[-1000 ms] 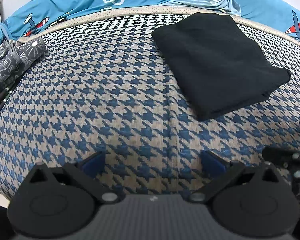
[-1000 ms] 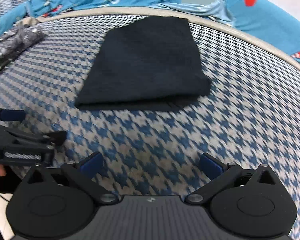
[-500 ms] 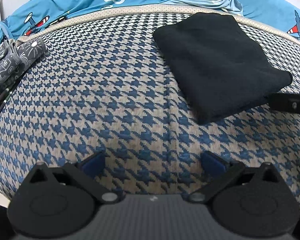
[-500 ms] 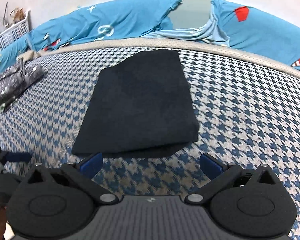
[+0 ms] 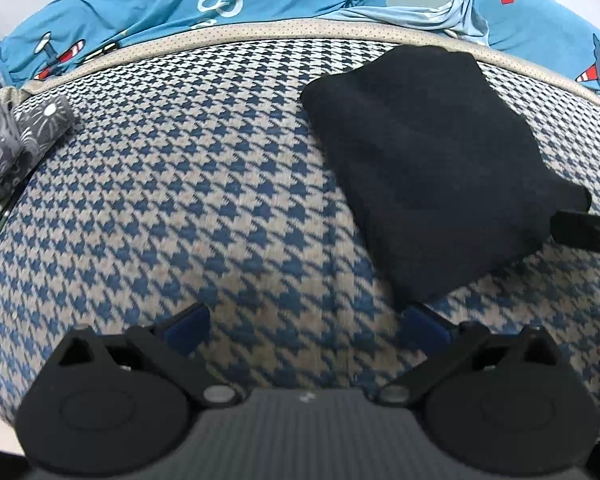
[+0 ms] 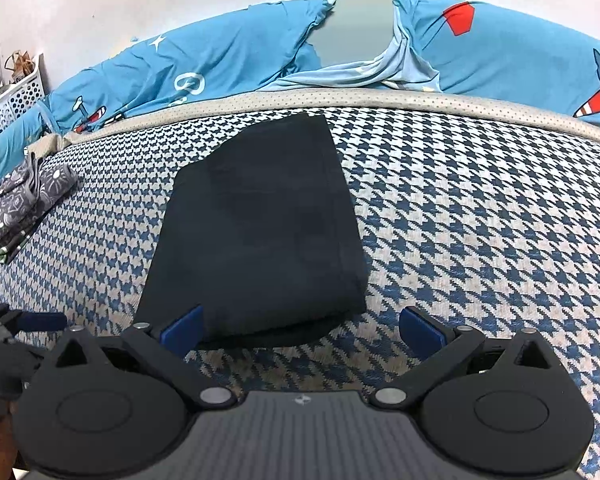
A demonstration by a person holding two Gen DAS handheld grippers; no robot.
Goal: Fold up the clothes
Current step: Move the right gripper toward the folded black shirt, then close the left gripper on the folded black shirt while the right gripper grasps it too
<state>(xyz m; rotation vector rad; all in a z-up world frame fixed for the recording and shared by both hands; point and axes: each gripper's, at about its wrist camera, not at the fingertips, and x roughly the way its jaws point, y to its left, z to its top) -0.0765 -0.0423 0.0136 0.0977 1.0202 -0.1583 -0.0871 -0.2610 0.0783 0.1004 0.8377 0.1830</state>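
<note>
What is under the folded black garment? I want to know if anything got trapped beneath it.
The black garment lies flat on the houndstooth cover, which shows all around its edges. A lower layer pokes out along its near edge. Anything beneath the middle is covered.

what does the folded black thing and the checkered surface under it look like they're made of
Black garment: looks like soft matte knit or fleece, no sheen, thick rounded folds; exact fibre unclear. Houndstooth surface: seemingly a woven upholstery-type fabric, with a coarse blue-and-beige pattern that shows texture.
</note>
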